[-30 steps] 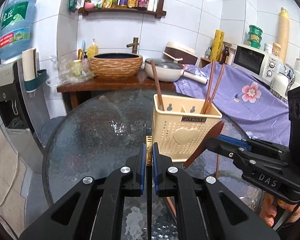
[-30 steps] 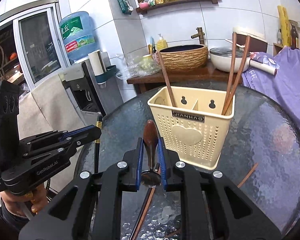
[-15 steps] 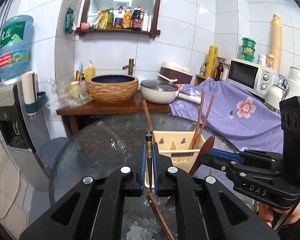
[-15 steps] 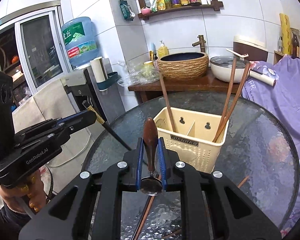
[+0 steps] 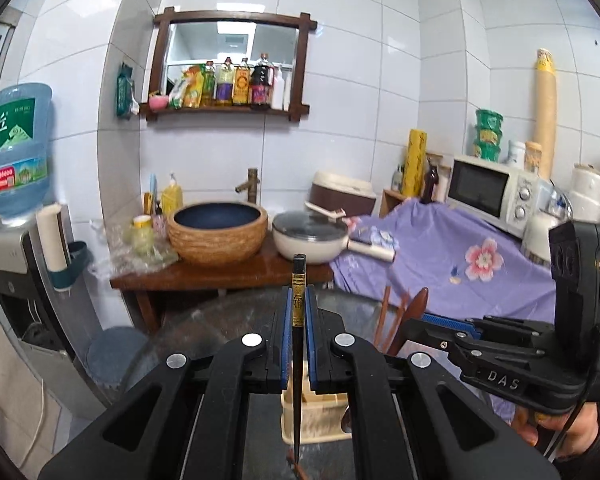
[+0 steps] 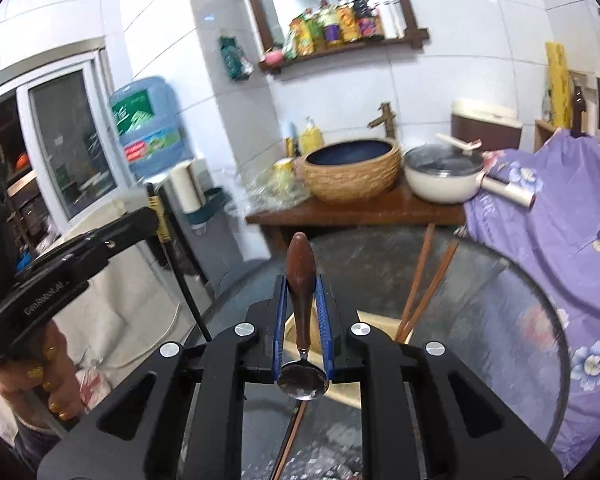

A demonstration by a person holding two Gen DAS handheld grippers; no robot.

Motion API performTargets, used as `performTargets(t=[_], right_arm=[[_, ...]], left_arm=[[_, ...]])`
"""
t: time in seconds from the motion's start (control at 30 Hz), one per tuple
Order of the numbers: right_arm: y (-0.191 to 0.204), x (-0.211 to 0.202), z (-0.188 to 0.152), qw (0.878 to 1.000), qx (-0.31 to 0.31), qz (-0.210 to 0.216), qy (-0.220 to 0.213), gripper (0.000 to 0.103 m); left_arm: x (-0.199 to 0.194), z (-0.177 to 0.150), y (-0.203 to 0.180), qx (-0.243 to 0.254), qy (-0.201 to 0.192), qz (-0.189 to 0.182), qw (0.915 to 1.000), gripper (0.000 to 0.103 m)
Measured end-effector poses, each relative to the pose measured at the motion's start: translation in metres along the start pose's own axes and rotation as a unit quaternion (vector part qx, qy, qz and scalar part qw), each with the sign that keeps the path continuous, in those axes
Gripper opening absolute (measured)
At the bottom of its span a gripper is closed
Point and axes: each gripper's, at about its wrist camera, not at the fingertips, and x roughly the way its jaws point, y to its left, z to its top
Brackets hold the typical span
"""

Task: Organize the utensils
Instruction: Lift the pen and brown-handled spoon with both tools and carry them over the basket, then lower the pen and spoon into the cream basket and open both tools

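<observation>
chopstick (image 5: 299, 312) clamped in my left gripper (image 5: 299, 320), spoon (image 6: 300, 280) in my right gripper (image 6: 302, 320); either could slip or miss the holder (image 5: 316, 412).

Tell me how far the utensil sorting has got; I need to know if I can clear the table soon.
Done: brown chopsticks already stand in the cream holder. In hand: the left gripper is shut on a black chopstick, the right gripper on a wooden-handled spoon, both above the holder. Left: drop these in, then collect the brown chopstick lying on the glass table.
</observation>
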Motion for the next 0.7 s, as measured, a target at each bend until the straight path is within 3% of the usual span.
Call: performTargets(t=[0.17,0.27,0.47,0.7], right_arm=[[-0.011,0.012,0.018,0.999,-0.004,-0.037,-0.027,0.016],[-0.016,0.027,0.013,0.998,-0.015,-0.062,-0.029,0.016],[-0.025,0.064,-0.023,0.997,-0.022,-0.08,0.005,0.016],[-0.028,0.086,-0.059,0.995,-0.039,-0.091,0.026,0.015]], left_arm=[[0.023,0.024,-0.002,-0.03,-0.011,0.002,0.9995,0.006],[0.039,0.022,-0.003,-0.037,-0.01,0.01,0.9992,0.006],[0.085,-0.013,0.001,-0.049,0.038,0.02,0.9979,0.006],[0.112,-0.056,0.01,-0.049,0.083,0.025,0.995,0.006]])
